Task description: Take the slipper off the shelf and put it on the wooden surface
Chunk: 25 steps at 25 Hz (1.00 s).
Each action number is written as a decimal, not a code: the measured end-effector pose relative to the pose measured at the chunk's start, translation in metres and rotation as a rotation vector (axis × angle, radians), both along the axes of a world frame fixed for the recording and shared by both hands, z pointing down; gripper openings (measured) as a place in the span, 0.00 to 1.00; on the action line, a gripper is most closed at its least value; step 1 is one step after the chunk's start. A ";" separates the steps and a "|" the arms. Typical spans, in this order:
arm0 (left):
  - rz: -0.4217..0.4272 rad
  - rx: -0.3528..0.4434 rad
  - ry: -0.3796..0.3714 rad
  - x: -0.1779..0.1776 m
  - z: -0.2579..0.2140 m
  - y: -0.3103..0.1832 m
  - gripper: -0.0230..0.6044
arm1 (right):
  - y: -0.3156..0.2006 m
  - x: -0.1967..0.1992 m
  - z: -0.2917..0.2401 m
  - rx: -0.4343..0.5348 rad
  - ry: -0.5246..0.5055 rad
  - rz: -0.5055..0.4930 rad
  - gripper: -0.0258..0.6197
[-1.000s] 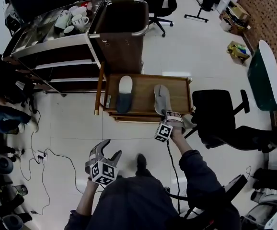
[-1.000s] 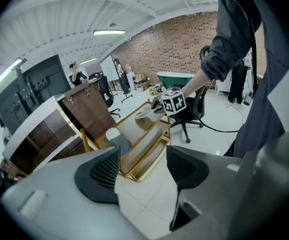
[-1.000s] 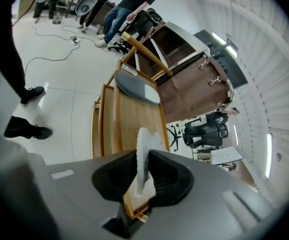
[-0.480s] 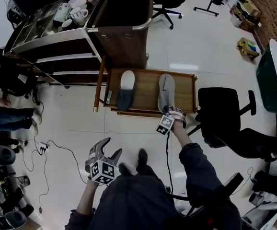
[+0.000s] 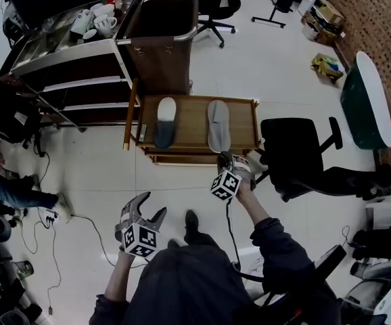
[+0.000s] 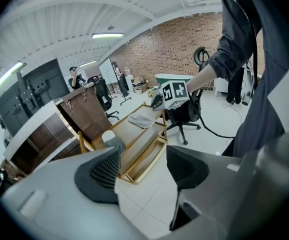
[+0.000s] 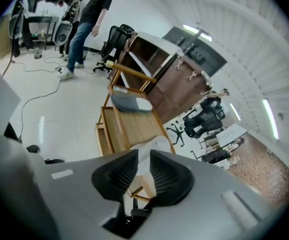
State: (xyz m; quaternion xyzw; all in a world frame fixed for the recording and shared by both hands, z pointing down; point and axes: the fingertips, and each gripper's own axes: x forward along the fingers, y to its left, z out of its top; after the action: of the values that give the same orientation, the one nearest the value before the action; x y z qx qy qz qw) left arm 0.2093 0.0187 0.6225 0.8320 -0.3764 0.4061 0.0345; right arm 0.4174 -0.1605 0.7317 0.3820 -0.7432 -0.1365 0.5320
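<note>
Right gripper (image 5: 225, 158), jaws closing on nothing, hovered just behind the slipper (image 5: 218, 122) on the wooden surface (image 5: 189, 117); left gripper (image 5: 151, 206) gaped empty.

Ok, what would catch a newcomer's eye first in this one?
Two slippers lie side by side on the low wooden table mid-frame: the grey slipper at right, the dark slipper at left. The right gripper hangs just short of the grey slipper, its jaws closing with nothing between them.
</note>
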 end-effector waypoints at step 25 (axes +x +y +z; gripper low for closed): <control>0.179 0.077 0.055 0.014 -0.013 0.198 0.53 | 0.312 -0.062 -0.186 0.282 -0.158 0.077 0.04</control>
State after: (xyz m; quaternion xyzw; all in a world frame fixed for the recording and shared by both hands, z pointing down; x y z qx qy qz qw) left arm 0.2236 0.2163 0.6099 0.8738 -0.3148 0.3699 -0.0237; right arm 0.3558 0.1517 0.5455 0.4907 -0.7409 -0.1884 0.4180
